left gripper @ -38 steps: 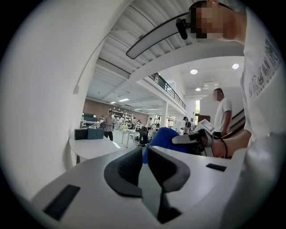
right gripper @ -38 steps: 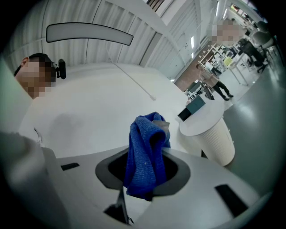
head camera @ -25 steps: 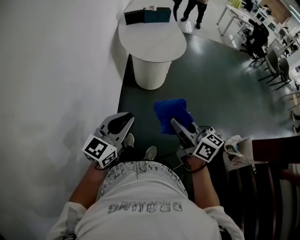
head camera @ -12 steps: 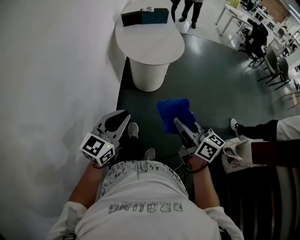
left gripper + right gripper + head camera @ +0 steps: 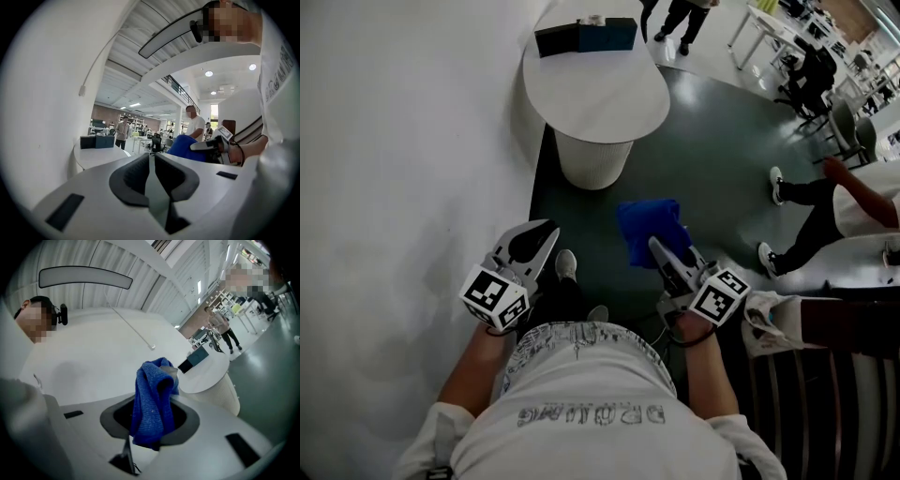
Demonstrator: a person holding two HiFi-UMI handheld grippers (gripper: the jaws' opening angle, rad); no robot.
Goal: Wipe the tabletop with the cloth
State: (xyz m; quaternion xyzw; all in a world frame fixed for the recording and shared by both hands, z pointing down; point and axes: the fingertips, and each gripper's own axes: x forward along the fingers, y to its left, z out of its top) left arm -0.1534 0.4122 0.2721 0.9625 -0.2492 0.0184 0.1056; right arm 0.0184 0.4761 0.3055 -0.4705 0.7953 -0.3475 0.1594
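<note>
R gripper point(image 5: 664, 251) grips 1 cloth point(image 5: 647, 228).

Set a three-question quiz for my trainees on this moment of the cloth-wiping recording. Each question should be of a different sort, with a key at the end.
1. Short answer: what stands on the round white table?
2. True or false: the left gripper has its jaws together with nothing between them.
3. Multiple choice: the blue cloth is
A. lying on the table
B. clamped in the right gripper
C. draped over the left gripper

Key
1. Dark boxes, at its far end.
2. True.
3. B.
</note>
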